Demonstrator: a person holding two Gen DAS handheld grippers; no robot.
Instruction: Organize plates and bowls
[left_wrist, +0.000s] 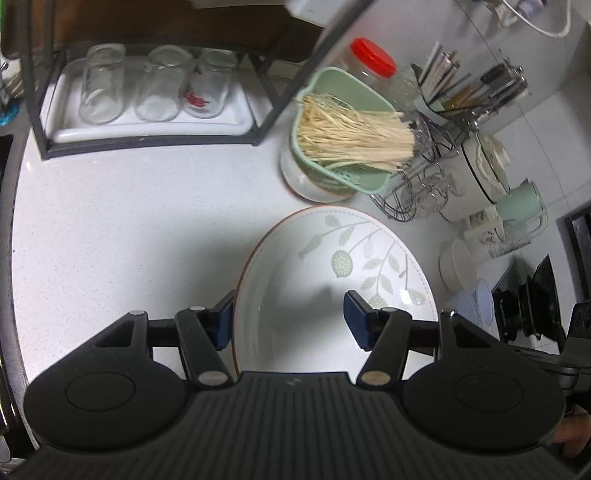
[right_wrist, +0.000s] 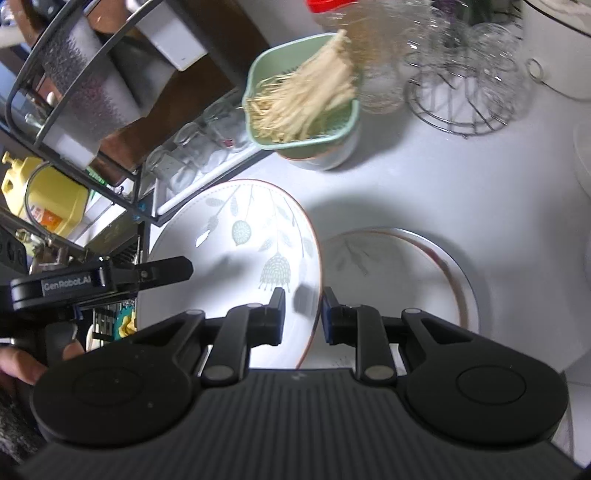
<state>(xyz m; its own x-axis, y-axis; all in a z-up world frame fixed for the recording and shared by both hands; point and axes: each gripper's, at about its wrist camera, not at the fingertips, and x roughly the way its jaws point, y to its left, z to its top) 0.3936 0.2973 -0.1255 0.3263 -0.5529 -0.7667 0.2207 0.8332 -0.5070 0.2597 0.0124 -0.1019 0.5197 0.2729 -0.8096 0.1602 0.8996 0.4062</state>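
While gripped, plate (right_wrist: 236, 236) tilted, rim-up.

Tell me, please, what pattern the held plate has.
The plate is white with grey-green leaves and a thin brown rim, clearest in the left wrist view.

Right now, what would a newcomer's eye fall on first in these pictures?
First the leaf-patterned plate, held off the counter with the right gripper pinching its rim. Then a second plate lying on the counter beside it. Behind stands a green strainer full of pale enoki mushrooms.

Bright overhead light, soft shadows, motion blur, fisheye-warped edges
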